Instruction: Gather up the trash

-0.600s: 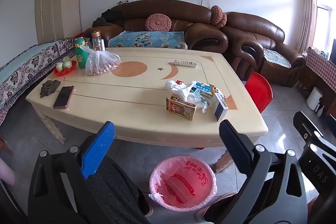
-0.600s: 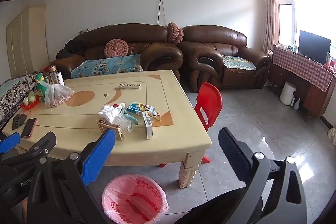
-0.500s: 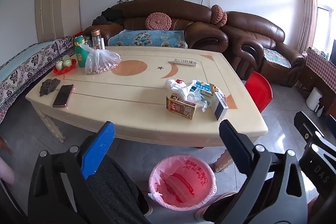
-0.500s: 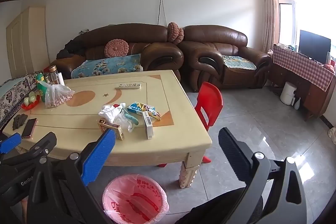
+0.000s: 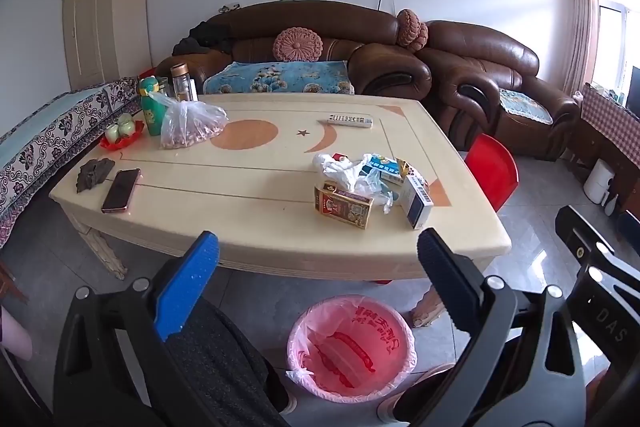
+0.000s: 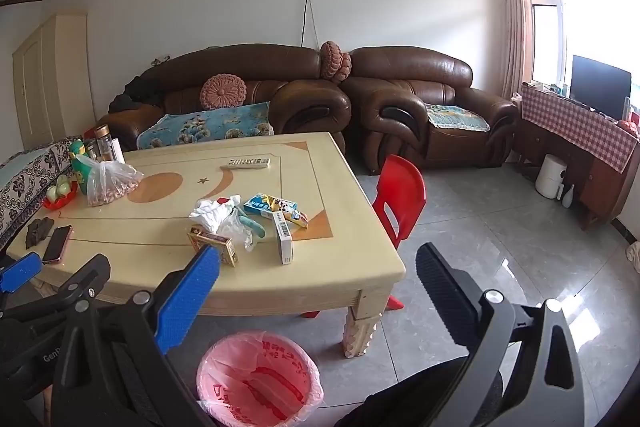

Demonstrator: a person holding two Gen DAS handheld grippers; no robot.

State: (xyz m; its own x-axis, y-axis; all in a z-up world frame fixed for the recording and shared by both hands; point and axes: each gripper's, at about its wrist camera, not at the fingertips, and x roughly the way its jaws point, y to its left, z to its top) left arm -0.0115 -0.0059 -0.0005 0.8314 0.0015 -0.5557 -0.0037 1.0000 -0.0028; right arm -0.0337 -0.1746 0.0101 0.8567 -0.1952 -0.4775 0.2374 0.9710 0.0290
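Two grippers, left (image 5: 318, 255) and right (image 6: 318, 259), hang wide open and empty short of the table (image 5: 248, 247). Ahead of both lies the trash pile (image 5: 372, 183); the pink bin (image 5: 350, 347) sits below. Nearest is the brown box (image 5: 344, 207), its long axis crosswise, seemingly closer to the left gripper.

A cream table (image 5: 248, 195) fills the middle of the room. At its far left corner stand a green bottle (image 5: 151, 109) and a clear bottle with a gold cap (image 5: 182, 83), with a clear bag of reddish bits (image 5: 188, 125) just beside them and a red dish of pale fruit (image 5: 120, 135) (apples, perhaps). A phone (image 5: 121, 189) lies near the left edge beside a small dark object (image 5: 92, 174). A remote (image 5: 350, 120) rests at the far side. Behind stand a brown leather sofa (image 5: 304, 39) and armchair (image 6: 420, 95); a red chair (image 6: 400, 195) sits at the table's right.
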